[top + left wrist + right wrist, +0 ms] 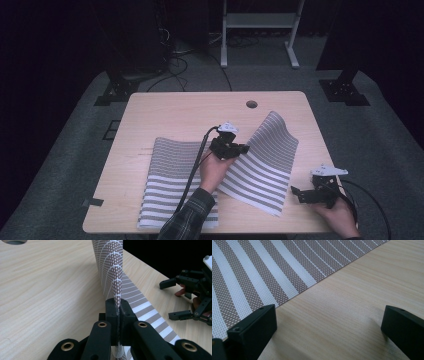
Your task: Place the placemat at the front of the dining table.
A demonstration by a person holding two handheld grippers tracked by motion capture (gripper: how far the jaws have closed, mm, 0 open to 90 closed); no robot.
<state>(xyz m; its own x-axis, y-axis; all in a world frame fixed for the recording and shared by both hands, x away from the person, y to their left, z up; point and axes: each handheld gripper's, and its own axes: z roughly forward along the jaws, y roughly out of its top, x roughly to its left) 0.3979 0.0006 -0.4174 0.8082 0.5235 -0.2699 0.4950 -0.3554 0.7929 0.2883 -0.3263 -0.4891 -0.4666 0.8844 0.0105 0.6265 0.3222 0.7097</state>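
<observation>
The striped placemat lies right of centre on the table, its left edge lifted off the wood and its far corner curling upward. A second striped mat lies flat to its left, the two overlapping or touching near the person's left hand; we cannot tell which.

Left tool: jaws clamped tight on the raised edge of the placemat. In the left gripper view the fabric rises as a narrow vertical fold straight out of the closed jaws, so the grip sits on the very border.

Right tool: jaws standing wide apart, holding nothing, resting low over the bare table just off the placemat's near right corner. In the right gripper view the placemat's edge runs diagonally ahead of the jaws, one jaw tip close beside it, the other over plain wood.

We judge the step in hand to be lifting or folding this mat over. To do it well, we would keep the pinch firm and carry the edge in a smooth arc so the stiff weave bends instead of kinking. The free tool could pin or take the near corner, to stop the mat sliding across the smooth table and to keep the edges square.
</observation>
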